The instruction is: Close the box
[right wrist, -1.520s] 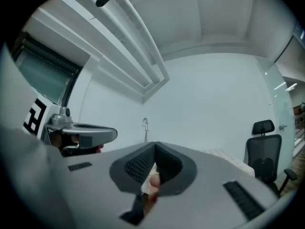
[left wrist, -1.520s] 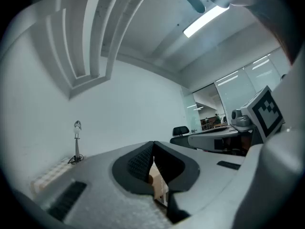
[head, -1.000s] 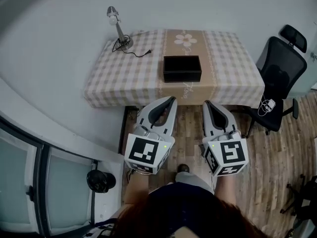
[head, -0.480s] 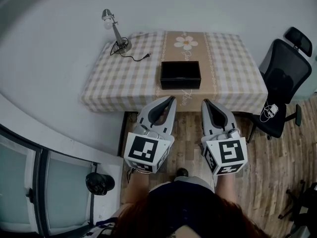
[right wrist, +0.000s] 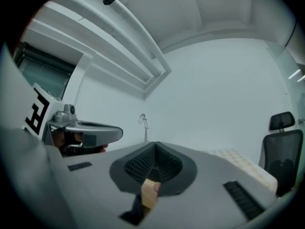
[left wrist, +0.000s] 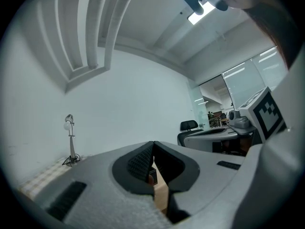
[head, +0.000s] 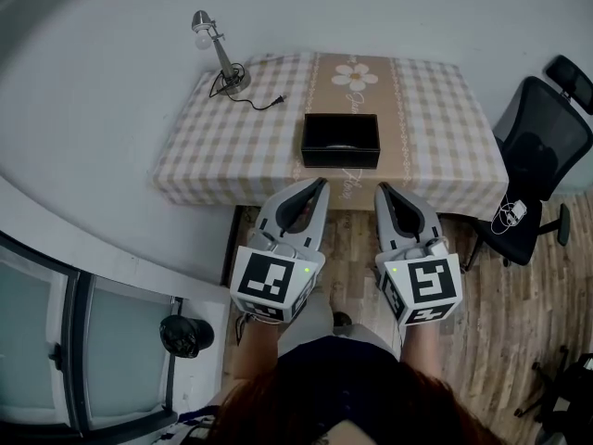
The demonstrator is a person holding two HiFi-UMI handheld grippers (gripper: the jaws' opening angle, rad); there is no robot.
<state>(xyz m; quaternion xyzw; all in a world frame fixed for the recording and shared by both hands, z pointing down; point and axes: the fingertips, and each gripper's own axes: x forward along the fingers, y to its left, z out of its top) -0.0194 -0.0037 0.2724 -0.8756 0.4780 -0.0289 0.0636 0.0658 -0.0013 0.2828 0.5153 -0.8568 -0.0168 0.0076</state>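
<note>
The black box (head: 340, 140) is sitting open mid-bench (head: 232, 146), at twelve o'clock from the left hand-held gripper (head: 318, 186) and the right hand-held gripper (head: 383, 193). Both are hovering with jaws pressed together, empty. The box is looking rigid and light, so gripping a thin edge would probably suit.

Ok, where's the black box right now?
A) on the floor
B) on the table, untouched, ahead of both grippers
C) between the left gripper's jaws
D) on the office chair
B: the black box sits on the checked table, beyond the left gripper and right gripper, neither touching it.
</note>
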